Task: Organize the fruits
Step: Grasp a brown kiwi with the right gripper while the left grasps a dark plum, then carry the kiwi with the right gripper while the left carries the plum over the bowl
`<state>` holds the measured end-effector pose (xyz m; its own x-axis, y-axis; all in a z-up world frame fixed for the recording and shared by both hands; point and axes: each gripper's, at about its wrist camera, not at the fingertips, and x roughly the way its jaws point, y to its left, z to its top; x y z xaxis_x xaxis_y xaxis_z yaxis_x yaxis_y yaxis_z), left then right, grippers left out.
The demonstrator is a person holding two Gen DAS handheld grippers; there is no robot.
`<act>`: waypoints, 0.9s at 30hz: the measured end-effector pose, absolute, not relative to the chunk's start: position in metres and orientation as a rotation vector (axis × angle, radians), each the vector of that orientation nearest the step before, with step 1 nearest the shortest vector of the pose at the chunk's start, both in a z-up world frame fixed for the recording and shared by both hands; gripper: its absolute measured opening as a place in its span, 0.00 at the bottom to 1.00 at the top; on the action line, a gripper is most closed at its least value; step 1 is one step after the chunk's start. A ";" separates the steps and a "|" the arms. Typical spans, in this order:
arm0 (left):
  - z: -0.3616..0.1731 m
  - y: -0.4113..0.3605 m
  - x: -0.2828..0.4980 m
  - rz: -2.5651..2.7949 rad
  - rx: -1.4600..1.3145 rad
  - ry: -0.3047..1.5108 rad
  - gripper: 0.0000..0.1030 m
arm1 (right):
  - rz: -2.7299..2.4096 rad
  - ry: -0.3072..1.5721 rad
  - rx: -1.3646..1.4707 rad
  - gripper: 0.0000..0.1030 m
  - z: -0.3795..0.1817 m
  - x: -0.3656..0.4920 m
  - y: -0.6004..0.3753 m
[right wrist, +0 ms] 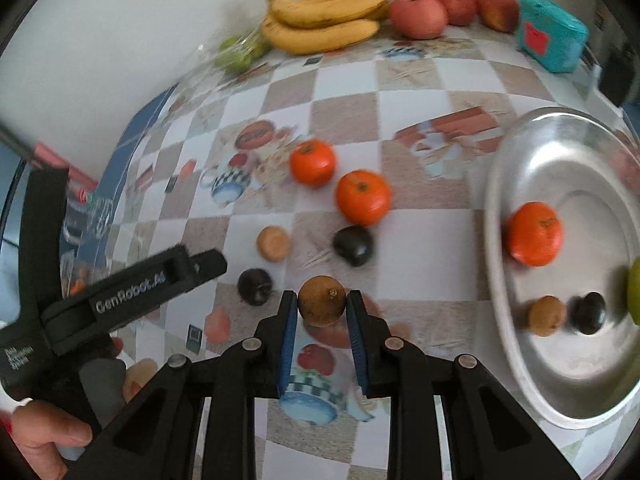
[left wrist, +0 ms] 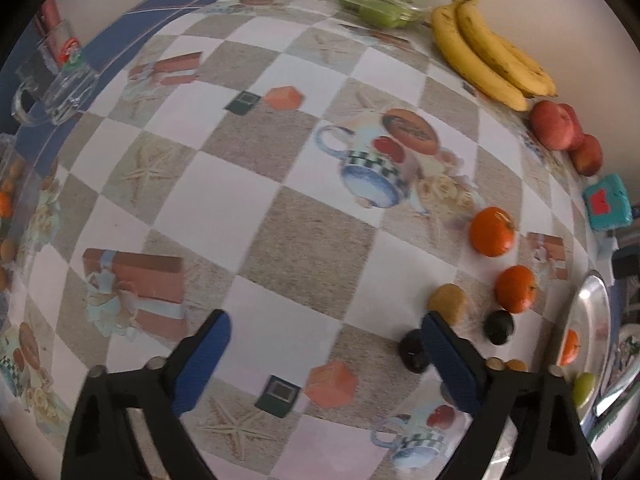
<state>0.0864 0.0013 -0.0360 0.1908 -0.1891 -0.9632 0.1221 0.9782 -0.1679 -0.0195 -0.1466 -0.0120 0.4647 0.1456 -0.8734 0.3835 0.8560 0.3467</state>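
Above the tablecloth (right wrist: 432, 92), right claw (right wrist: 322, 304) tilts down, gripping brown fruit (right wrist: 322, 306)

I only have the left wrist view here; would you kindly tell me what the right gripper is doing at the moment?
Observer: The right gripper is shut on a small brown fruit, held between its blue pads.
Operator: Thank you. The metal plate is cut off at the edge of my picture; what lies on it?
Observer: On the metal plate the right wrist view shows an orange, a small brown fruit, a small dark fruit and the edge of something green.
Operator: And is the left gripper visible from there?
Observer: Yes, it comes in from the left of that view, near a loose dark fruit on the tablecloth.
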 end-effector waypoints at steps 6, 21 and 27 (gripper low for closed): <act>-0.034 -0.019 0.078 -0.325 -0.023 1.372 0.72 | -0.183 1.065 0.588 0.25 -0.006 -0.026 -0.162; -0.043 -0.045 0.074 -0.426 0.017 1.404 0.42 | -0.192 1.054 0.610 0.25 -0.003 -0.034 -0.169; -0.040 -0.044 0.072 -0.442 -0.002 1.401 0.27 | -0.192 1.047 0.618 0.25 -0.001 -0.035 -0.170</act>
